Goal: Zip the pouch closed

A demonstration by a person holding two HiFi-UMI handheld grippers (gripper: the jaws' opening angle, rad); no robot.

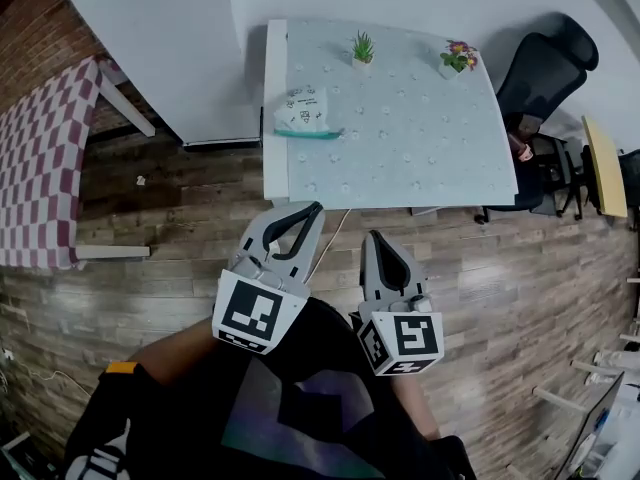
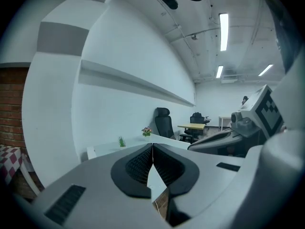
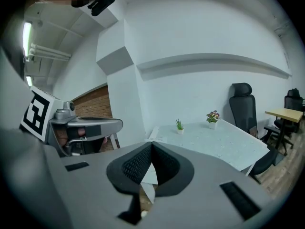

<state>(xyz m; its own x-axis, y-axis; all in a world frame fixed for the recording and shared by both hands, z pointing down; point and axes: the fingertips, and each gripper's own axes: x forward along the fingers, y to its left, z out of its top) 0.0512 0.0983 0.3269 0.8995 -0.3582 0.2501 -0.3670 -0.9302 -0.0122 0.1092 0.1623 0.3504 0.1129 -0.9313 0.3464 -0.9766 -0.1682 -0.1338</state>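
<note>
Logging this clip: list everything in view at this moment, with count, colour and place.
table: one, pale blue-white with a dotted pattern, ahead of the person
pouch: one, white with a teal strip along its near edge, on the table near its left edge
green plant: one, in a small pot, at the far side of the table
flowering plant: one, pink and yellow blooms, at the table's far right corner
office chair: one, black, right of the table
yellow desk: one, at the far right
checked cloth: one, red and white, on a table at the left
floor: wood planks, brown-grey
left tongs: one, grey, shut and empty, short of the table
right tongs: one, grey, shut and empty, beside the left
</note>
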